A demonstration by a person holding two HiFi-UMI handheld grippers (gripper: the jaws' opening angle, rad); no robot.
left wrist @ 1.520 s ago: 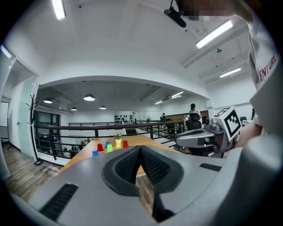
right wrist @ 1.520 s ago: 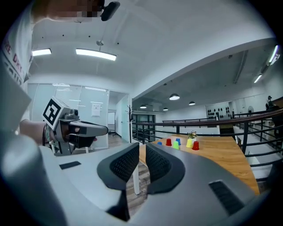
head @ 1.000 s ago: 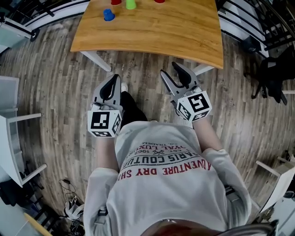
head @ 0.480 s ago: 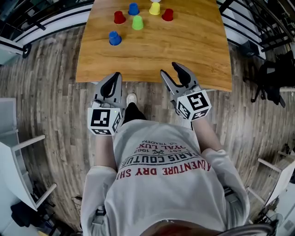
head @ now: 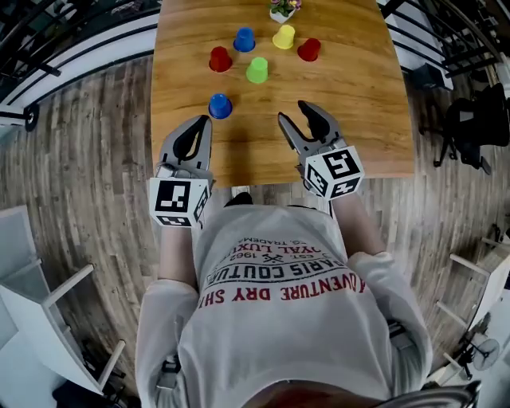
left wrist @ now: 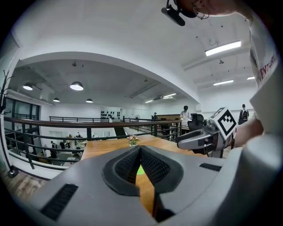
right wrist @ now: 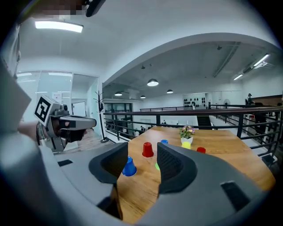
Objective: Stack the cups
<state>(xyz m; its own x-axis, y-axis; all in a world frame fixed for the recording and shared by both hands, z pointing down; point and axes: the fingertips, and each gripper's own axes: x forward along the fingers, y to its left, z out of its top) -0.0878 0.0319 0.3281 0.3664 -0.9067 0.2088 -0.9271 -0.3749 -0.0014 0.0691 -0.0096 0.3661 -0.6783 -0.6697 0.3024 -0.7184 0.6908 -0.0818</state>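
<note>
Several small cups stand upside down on the wooden table [head: 351, 119]. A blue cup [head: 220, 105] is nearest; a red cup [head: 220, 58], a green cup [head: 256, 70], another blue cup [head: 244, 39], a yellow cup [head: 284, 37] and another red cup [head: 309, 49] stand farther back. My left gripper [head: 201, 123] hovers over the table's near part, just short of the nearest blue cup, shut and empty. My right gripper [head: 296, 116] hovers to its right, open and empty. Between the right jaws I see the blue cup [right wrist: 129, 167] and red cup [right wrist: 147, 149] ahead.
A small flower pot [head: 280, 8] stands at the table's far edge behind the cups. Plank floor surrounds the table, with black railings [head: 72, 48] on both sides. White furniture [head: 48, 295] stands at the lower left, a dark chair [head: 470, 119] at the right.
The person has stepped up to the table. Both grippers now hang over its near edge instead of over the floor. All the cups have come into view. Neither gripper's jaws have changed.
</note>
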